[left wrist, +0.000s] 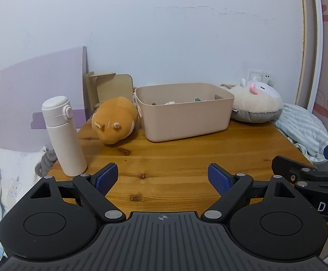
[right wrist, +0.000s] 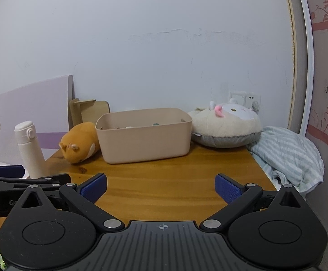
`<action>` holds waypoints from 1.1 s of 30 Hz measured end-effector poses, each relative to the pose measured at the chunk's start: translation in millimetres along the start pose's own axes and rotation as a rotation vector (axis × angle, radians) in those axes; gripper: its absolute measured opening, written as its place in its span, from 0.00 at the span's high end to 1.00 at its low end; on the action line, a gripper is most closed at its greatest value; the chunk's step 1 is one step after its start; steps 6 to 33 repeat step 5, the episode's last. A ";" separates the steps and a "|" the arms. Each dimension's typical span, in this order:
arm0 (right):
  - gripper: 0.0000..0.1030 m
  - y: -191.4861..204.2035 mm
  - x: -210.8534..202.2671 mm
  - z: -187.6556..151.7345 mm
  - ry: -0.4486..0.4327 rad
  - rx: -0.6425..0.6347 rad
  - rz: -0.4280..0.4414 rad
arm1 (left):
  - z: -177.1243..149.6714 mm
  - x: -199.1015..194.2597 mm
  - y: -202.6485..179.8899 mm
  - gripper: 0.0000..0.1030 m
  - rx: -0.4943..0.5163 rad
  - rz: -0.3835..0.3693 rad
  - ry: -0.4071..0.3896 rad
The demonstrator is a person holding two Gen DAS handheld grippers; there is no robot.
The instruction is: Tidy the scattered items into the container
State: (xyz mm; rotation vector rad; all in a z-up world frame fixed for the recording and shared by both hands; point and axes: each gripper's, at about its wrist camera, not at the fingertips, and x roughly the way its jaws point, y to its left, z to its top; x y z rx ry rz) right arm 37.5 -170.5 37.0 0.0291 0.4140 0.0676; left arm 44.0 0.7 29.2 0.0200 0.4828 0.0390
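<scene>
Claws hang side by side over the near edge of the wooden table [left wrist: 175,158], the left claw [left wrist: 162,177] and the right claw [right wrist: 160,187] both spread wide with nothing between their blue pads. Ahead and to the left of the left claw, the orange plush hamster [left wrist: 114,122] lies on its side, its long axis slanting back toward the pink container [left wrist: 184,113], which it touches. On that reading the left claw looks the nearer for a pickup.

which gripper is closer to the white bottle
Left. The left gripper has the white bottle just beyond its left finger; the right gripper sits farther over, past the left one.
</scene>
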 end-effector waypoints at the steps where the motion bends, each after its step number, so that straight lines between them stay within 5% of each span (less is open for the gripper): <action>1: 0.00 0.6 -1.2 -1.6 0.002 -0.001 0.000 | -0.7 -1.7 0.7 0.14 -0.002 0.001 -0.003; 33: 0.00 3.4 -5.9 -4.8 0.002 -0.004 0.004 | -1.8 -6.0 4.5 0.14 -0.009 0.000 -0.012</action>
